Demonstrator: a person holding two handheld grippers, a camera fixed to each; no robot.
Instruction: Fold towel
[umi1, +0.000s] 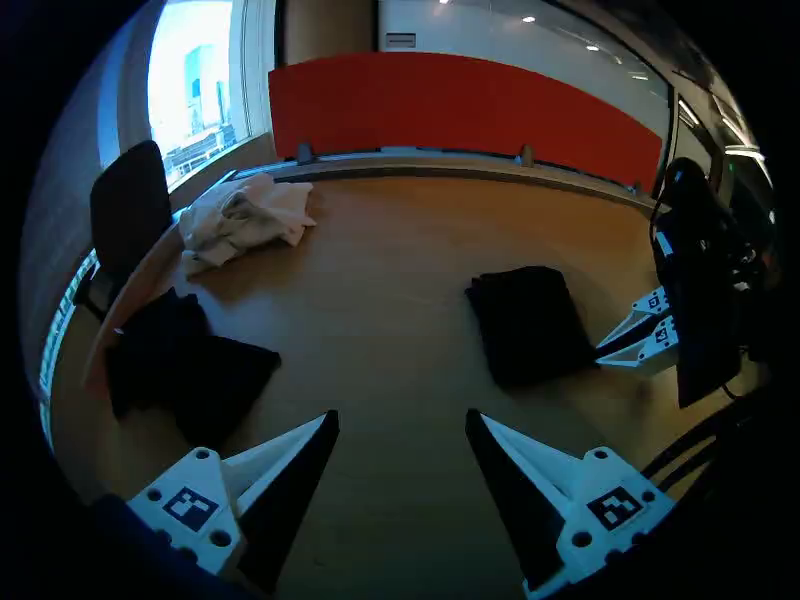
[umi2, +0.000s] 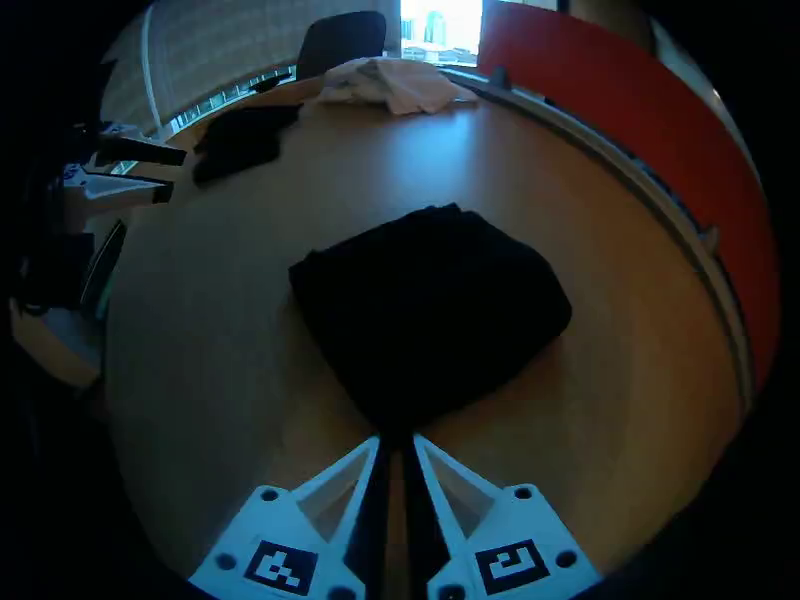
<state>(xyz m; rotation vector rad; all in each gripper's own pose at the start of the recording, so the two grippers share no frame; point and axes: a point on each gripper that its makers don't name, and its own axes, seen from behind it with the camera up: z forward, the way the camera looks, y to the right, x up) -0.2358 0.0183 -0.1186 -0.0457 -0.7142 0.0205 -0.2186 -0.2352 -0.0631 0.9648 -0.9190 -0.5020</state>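
One-sided reach: found folded black towel (umi2: 430, 300) on table (umi2: 200, 350), dead ahead of right gripper (umi2: 395, 450), touching its tips. Recorded those jaws as nearly closed, grip on cloth unconfirmed. Recorded left gripper (umi1: 400, 430) as wide open, well apart from towel. Judged right nearer.

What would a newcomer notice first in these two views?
A folded black towel lies mid-table, with the right gripper at its near edge. A bright red panel runs along the far side of the table. Crumpled white cloths sit at the far corner by the window, and a loose black heap lies nearer the open left gripper.
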